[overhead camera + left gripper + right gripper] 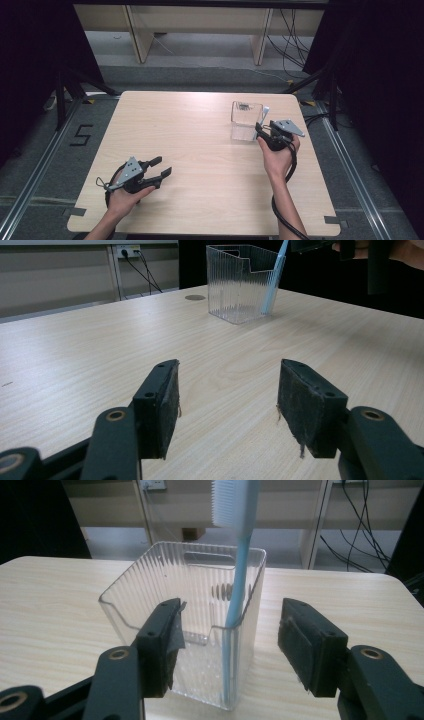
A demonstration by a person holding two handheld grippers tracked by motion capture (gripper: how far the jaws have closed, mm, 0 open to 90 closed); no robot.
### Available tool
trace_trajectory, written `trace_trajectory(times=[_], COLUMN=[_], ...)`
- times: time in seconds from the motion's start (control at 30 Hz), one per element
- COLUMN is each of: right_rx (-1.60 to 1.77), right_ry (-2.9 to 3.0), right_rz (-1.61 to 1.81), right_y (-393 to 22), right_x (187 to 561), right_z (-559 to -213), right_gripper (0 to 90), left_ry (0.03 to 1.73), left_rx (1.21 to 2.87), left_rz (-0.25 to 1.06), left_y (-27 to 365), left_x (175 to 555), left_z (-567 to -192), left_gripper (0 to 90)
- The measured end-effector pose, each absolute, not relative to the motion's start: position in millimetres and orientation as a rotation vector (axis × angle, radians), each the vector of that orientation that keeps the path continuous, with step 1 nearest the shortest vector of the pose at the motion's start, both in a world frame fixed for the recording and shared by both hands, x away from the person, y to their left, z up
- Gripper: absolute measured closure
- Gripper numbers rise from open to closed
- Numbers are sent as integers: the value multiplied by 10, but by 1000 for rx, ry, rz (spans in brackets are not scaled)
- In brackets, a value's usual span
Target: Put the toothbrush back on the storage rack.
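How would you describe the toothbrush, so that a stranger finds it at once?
On the pale wooden table, look to the far right side, just ahead of the right gripper. A clear ribbed plastic holder stands there; the toothbrush leans in its corner, light blue, white bristles up.

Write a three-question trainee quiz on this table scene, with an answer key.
1. True or false: the toothbrush stands inside the clear ribbed container.
2. Which end of the toothbrush is up: A) bristles, B) handle?
3. Is anything between the jaws of the left gripper?

Key: 1. True, leaning in a corner near the right gripper, whose jaws are open. 2. A. 3. No, only bare table beyond them.
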State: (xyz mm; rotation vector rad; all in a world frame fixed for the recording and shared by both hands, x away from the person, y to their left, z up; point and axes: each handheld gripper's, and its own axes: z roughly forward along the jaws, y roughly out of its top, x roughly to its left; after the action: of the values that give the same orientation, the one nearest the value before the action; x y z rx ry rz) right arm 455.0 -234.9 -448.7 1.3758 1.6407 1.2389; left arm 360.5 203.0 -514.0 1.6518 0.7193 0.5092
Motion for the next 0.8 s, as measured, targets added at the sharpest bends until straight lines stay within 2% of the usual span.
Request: trace_trajectory(times=[0.8], right_rx=[1374], right_ry=[1688], right_rz=[1249], right_y=[-2425], right_x=[4097], right_z=[-4605], right_gripper=[440], left_ry=[727], left_rx=[1648], left_rz=[509], left_y=[2032], left_x=[3606], left_z=[-5142], left_gripper=[413])
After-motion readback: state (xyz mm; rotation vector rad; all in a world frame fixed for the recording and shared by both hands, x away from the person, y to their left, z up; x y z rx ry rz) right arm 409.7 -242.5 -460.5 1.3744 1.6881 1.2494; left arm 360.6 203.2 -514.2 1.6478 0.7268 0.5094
